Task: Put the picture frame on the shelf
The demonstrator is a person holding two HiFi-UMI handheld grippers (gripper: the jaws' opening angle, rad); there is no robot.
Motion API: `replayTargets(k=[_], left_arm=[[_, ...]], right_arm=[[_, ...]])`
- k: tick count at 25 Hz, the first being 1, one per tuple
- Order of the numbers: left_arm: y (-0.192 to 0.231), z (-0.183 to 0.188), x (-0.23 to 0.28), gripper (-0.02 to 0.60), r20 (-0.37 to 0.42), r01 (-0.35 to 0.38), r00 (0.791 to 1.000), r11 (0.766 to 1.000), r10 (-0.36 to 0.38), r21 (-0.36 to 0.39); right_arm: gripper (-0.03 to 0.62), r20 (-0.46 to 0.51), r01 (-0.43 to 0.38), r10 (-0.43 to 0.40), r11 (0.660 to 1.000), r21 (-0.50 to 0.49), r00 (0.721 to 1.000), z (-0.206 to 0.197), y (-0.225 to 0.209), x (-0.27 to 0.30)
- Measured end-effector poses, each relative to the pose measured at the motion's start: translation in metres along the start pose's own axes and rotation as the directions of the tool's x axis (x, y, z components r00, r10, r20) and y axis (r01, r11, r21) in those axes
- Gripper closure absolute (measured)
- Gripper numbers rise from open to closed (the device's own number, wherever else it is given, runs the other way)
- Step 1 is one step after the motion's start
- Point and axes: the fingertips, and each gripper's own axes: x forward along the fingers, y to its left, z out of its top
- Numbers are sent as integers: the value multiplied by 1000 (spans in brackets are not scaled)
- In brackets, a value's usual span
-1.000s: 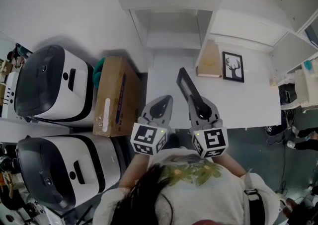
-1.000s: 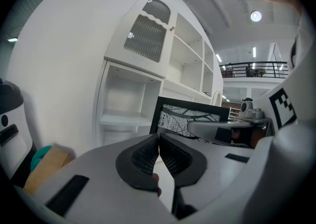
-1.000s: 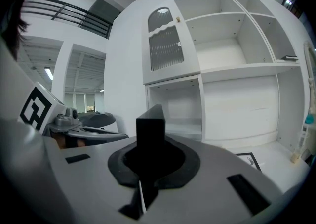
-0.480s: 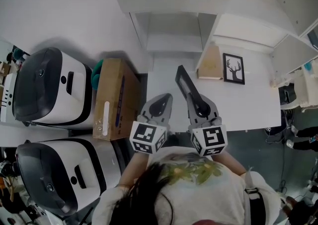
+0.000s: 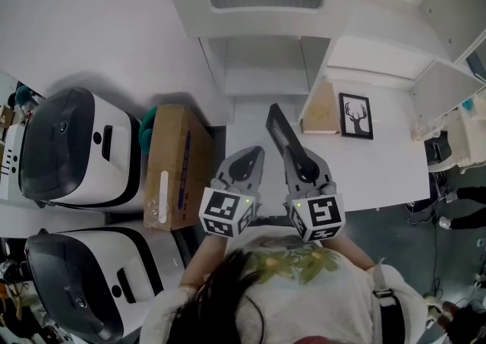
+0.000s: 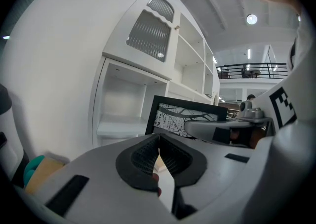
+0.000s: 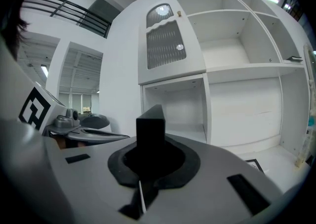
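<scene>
A black picture frame [image 5: 278, 130] with a black-and-white print juts out, tilted edge-on, from my right gripper [image 5: 293, 154], which is shut on its lower edge. The right gripper view shows the frame's dark edge [image 7: 150, 131] standing up between the pads of that gripper [image 7: 148, 161]. My left gripper [image 5: 249, 159] hangs beside it on the left, jaws shut and empty. In the left gripper view its closed pads [image 6: 159, 141] sit below the frame's print [image 6: 185, 116]. The white shelf unit [image 5: 266, 69] stands straight ahead, its lower compartment [image 7: 180, 112] bare.
A deer print in a black frame [image 5: 355, 116] lies on the white table [image 5: 395, 164], next to a kraft-brown board [image 5: 322, 101]. A cardboard box [image 5: 178, 154] and a teal object [image 5: 150, 118] sit left of the table. Two black-and-white machines [image 5: 72, 145] [image 5: 87, 278] stand further left.
Both grippers have edged forward toward the shelf unit, the frame still gripped in the right one. The jaws look the same.
</scene>
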Motion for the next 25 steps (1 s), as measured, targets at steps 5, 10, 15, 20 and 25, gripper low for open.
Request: replayTargets(k=[5,10,15,20,25], left_arm=[[9,2,9,551,-3,11,1000,1000,-11,10],[18,2,17,551,-8,22,1000,1000,-22,5],[28,0,26,551,-14,27,1000,1000,-27,-4],[36,-3,34,551,-25,37,999,999,-37,-11],[49,0,42,551,-19,34,999,999,-34,-19]], right_arm=[[557,9,9,-9,1000,9,1000,1,-2,12],[557,14,15,-15,1000,12,1000,4,-3,26],[557,12,21,-21,1000,16,1000,4,-4,40],[557,7,22,-22,1000,14,1000,3,-6,55],[557,9,18,-18,1000,8,1000,6,-6,69]])
